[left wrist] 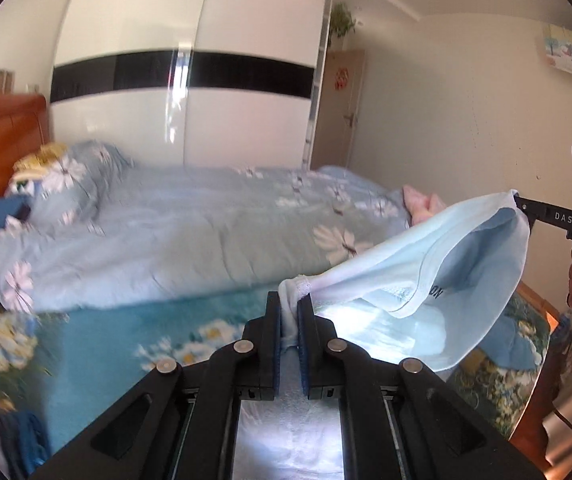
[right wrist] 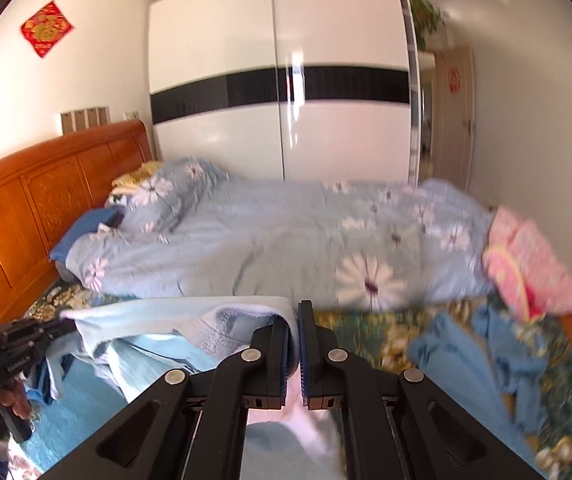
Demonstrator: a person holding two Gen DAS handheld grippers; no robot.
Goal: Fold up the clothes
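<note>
A pale blue garment hangs stretched in the air above the bed, held at two ends. My left gripper is shut on one bunched corner of it. In the left wrist view my right gripper pinches the other corner at the far right, with a hand around its handle. In the right wrist view my right gripper is shut on the garment's edge, and the cloth runs left to my left gripper, held by a hand.
Below lies a bed with a teal floral sheet and a rumpled light blue flowered duvet. A pink cloth and blue clothes sit at the bed's right end. A wooden headboard and a white wardrobe stand behind.
</note>
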